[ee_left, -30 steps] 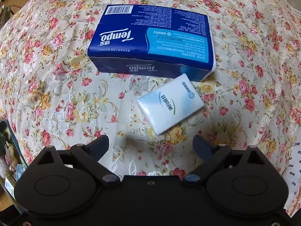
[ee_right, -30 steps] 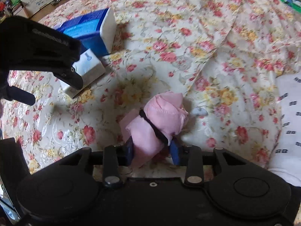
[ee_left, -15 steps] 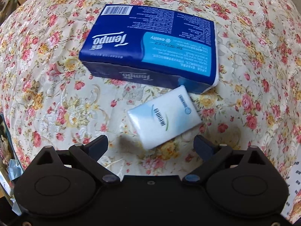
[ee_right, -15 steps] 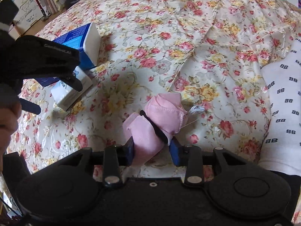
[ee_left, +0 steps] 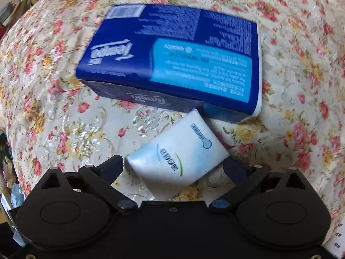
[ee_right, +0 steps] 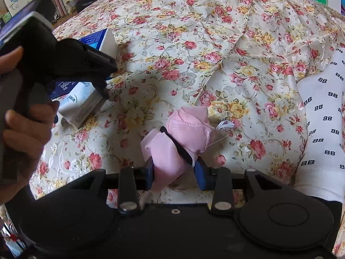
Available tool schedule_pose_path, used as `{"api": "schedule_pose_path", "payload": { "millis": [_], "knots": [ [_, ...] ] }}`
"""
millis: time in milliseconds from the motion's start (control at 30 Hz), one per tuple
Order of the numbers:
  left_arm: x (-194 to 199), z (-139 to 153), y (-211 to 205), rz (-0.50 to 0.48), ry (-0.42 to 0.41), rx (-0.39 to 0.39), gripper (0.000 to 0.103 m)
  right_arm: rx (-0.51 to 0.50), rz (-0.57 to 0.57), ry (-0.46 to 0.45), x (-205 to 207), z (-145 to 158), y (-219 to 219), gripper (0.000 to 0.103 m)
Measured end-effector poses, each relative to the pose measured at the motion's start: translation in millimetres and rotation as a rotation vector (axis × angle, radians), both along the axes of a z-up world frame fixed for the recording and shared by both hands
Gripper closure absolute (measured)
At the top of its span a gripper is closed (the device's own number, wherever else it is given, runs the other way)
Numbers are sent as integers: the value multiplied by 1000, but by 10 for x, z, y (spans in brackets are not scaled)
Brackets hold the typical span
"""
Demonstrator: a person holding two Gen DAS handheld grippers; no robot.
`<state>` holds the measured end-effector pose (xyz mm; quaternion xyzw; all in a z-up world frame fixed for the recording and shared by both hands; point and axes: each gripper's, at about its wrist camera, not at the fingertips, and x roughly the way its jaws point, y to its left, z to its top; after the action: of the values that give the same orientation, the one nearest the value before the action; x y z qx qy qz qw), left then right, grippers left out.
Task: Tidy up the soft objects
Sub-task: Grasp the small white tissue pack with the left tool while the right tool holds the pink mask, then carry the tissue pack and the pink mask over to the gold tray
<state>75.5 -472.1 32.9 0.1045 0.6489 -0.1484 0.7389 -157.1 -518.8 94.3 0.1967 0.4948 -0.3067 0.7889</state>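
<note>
The left gripper (ee_left: 173,165) has its jaws spread wide, one on either side of the small white tissue pack (ee_left: 177,149) — a second ago that pack lay well ahead of the jaws, now it sits between them, its near corners almost level with the tips. Nothing is pinched yet; whether either tip already touches the wrapper cannot be told. The pack lies flat on the floral bedspread (ee_left: 54,116), turned at an angle to the jaws, with its far corner touching or just tucked under the near edge of the big blue Tempo tissue pack (ee_left: 172,56). The slight blur over the blue pack suggests the gripper is moving in as the frame is taken.

The right gripper (ee_right: 175,171) has not changed: its jaws are closed part-way on the pink cloth bundle (ee_right: 179,142), which is bound by a black band and held just above the bedspread, with a thin white thread trailing beside it. Off to its right lies a white garment with a small dark print (ee_right: 323,125).

In my judgement the approach is done and the next move is the squeeze. Because the pack sits skewed, closing may twist it — and the soft wrapper will give before it holds.
</note>
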Motion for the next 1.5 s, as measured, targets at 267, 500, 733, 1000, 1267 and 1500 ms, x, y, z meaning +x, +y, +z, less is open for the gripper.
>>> {"api": "schedule_pose_path", "payload": {
  "millis": [267, 500, 733, 1000, 1267, 1500],
  "knots": [
    [-19, 83, 62, -50, -1, -49, 32, -10, -2, 3, 1, -4, 23, 67],
    [-168, 293, 228, -116, -34, -71, 43, -12, -3, 6, 12, -19, 23, 67],
    [-306, 612, 445, -175, -68, -103, 44, 1, -21, 3, 7, -37, -18, 67],
    [-410, 887, 903, -198, -92, -116, 44, -14, -27, 0, 2, -20, -5, 67],
    [-494, 1170, 1639, -231, -119, -129, 43, -78, -16, 3, -33, 99, 104, 67],
    [-473, 1302, 2575, -179, -164, -91, 43, -99, 11, -20, -130, 315, 403, 67]
  ]
}}
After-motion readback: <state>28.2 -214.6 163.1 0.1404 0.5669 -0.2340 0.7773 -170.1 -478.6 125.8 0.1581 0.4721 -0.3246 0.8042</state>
